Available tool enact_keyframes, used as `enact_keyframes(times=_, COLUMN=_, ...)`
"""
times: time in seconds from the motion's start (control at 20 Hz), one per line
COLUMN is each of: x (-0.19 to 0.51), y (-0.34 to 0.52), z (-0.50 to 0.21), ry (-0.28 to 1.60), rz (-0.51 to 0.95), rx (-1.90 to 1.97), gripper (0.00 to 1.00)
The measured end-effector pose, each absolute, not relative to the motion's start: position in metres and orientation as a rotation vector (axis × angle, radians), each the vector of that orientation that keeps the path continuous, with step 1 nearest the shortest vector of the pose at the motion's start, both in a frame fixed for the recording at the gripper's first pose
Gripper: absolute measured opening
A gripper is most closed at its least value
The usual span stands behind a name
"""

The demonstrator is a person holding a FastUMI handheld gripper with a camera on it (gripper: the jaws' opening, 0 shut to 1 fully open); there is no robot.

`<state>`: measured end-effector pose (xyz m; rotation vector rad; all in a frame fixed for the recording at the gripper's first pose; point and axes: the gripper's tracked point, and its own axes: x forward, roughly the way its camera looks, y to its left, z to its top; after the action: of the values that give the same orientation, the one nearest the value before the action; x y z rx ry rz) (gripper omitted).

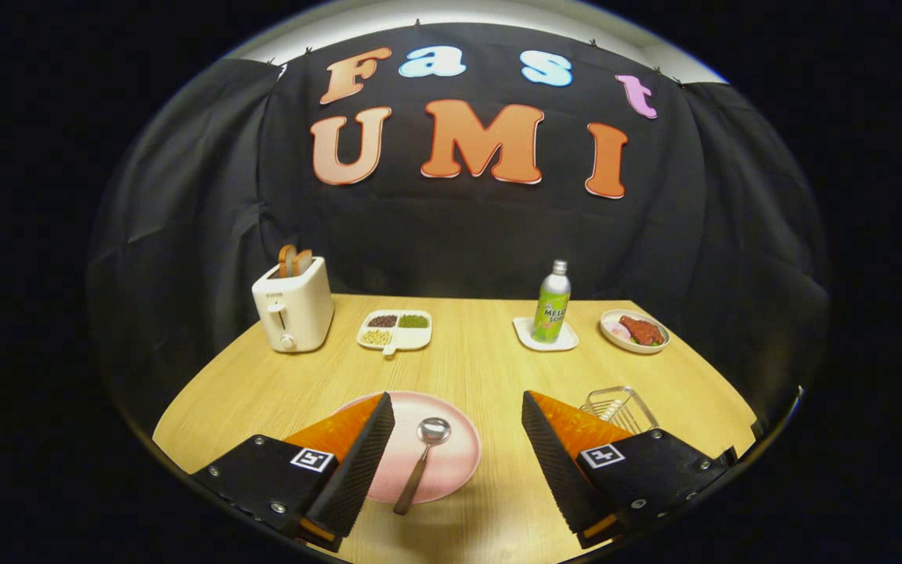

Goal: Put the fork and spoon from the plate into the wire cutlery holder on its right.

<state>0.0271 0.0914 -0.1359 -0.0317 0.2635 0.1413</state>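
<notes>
We hold the gripper (457,411) above the near edge of the light wooden table (482,368), its two fingers spread wide apart with nothing between their pads. In the gap between them lies the round pink plate (451,458), partly hidden behind the left finger (361,462). On the plate rests the silver metal spoon (422,462), its bowl pointing away from us and its handle running back over the plate's near rim, closer to the left finger than to the right one, yet touching neither. We cannot make out a fork on the part of the plate that we see. The clear wire cutlery holder (619,407) stands on the table just to the right of the plate, partly behind the right finger (557,462); what it holds we cannot tell. Well beyond the fingers, along the far side of the table, we see a cream toaster (293,309) with bread slices in it, a white divided tray (395,329) of beans, a green drink bottle (551,304) on a white square coaster (545,337), and a small dish (634,330) with red food.
</notes>
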Motion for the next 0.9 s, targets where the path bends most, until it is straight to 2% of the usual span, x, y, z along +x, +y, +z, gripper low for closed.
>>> enact_keyframes(times=0.25, x=0.028, y=0.115, z=-0.182, ry=0.372, rz=0.152, rx=-0.054, gripper=0.91)
enact_keyframes(times=0.65, x=0.041, y=0.132, z=-0.233, ry=0.524, rz=0.147, rx=-0.053, gripper=0.73)
enact_keyframes(times=0.75, x=0.045, y=0.129, z=-0.240, ry=0.551, rz=0.132, rx=-0.042, gripper=0.65)
enact_keyframes(times=0.9, x=0.050, y=0.130, z=-0.250, ry=0.579, rz=0.122, rx=-0.039, gripper=0.46)
